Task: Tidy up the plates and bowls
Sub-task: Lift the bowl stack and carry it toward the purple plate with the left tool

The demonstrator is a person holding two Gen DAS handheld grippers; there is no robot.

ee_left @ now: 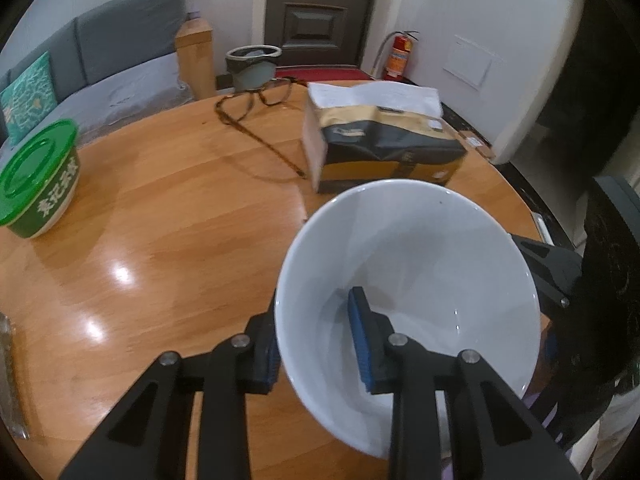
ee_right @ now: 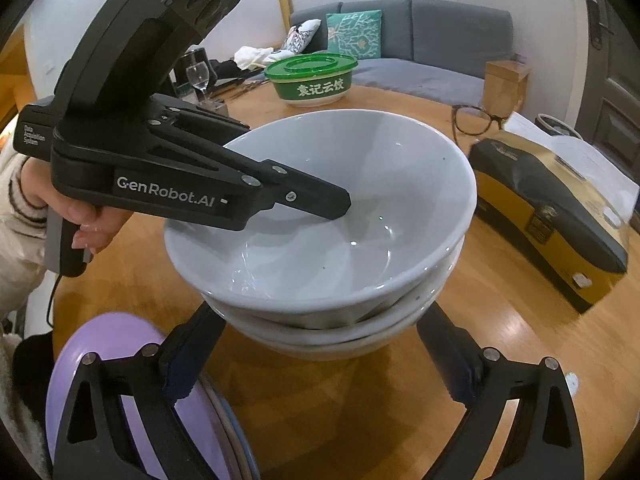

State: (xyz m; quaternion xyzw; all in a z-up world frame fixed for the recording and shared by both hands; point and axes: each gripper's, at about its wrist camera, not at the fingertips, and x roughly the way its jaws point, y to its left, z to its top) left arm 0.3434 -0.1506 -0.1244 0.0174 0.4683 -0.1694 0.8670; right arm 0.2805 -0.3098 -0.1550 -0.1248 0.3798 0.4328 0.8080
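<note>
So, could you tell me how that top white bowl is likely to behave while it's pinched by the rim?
The top white bowl looks glazed and glossy, so it may slip between the left hand-held gripper pads. It seems rigid ceramic, probably heavy and chip-prone. It sits tilted on the lower bowls, so it could rock.

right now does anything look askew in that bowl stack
Yes: the top white bowl sits tilted in the bowl stack, not nested level. The left hand-held gripper is pinching its rim. Nothing looks spilled or broken.
</note>
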